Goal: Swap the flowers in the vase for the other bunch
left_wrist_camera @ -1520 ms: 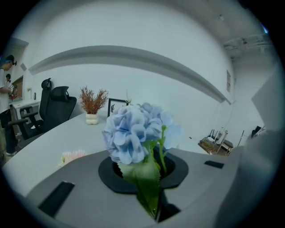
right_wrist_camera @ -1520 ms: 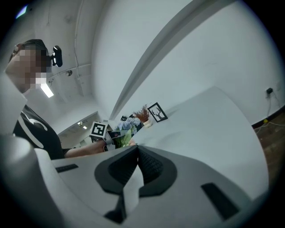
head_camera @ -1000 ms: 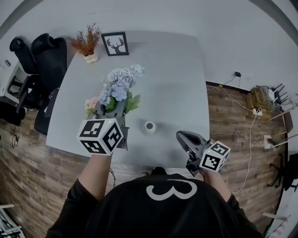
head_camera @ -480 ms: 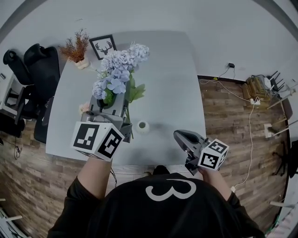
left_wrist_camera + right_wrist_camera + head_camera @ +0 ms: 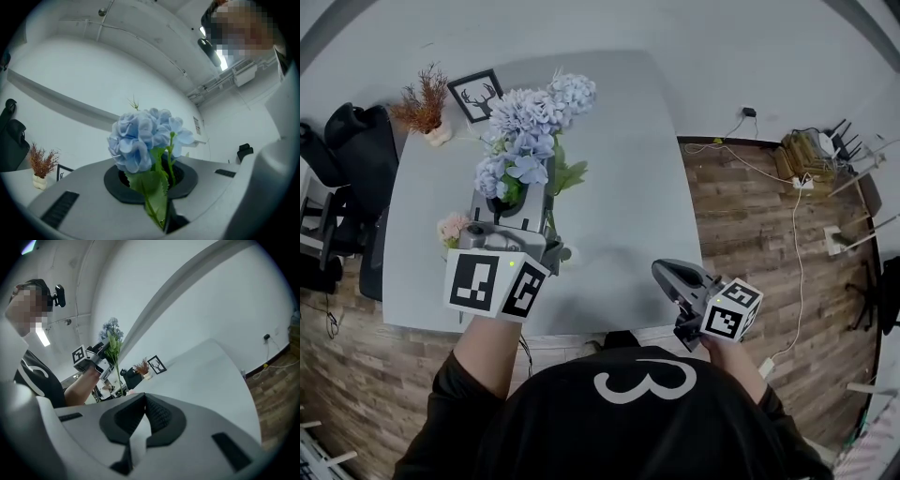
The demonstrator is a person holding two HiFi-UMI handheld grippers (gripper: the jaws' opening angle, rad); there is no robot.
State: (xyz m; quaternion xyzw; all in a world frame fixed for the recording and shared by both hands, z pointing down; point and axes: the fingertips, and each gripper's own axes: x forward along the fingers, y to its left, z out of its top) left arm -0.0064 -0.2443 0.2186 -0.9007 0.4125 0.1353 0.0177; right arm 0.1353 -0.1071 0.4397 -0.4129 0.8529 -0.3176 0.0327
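The left gripper [image 5: 512,201] is clamped narrowly on the green stems of the blue hydrangea bunch [image 5: 531,127]. In the left gripper view the stems [image 5: 158,206] and a toothed leaf are pinched in the slit between the two jaws, and the pale blue flower heads [image 5: 140,140] rise just past them, filling the middle of the picture. From the head view the bunch is held above the grey surface [image 5: 623,187], its heads spreading out over the far half of it and a few green leaves [image 5: 567,176] sticking out to the right. In the right gripper view the same bunch [image 5: 111,333] stands nearly upright in the left gripper [image 5: 96,359], with the thin stems [image 5: 118,378] hanging down below the jaws until they pass out of sight behind the right gripper's own body. The pink bunch [image 5: 452,228] lies on the surface just beside the left gripper, on its left. The vase cannot be made out with certainty. The right gripper [image 5: 667,273] is at the near right edge of the surface, well apart from the flowers, with its jaws drawn together at the tips and nothing between them. At the far left corner of the surface stand a framed deer picture [image 5: 476,95] and a small pot of dried reddish sprigs [image 5: 420,101]. Black chairs [image 5: 352,155] stand beside the surface on the left, and wood flooring [image 5: 769,225] lies to the right.
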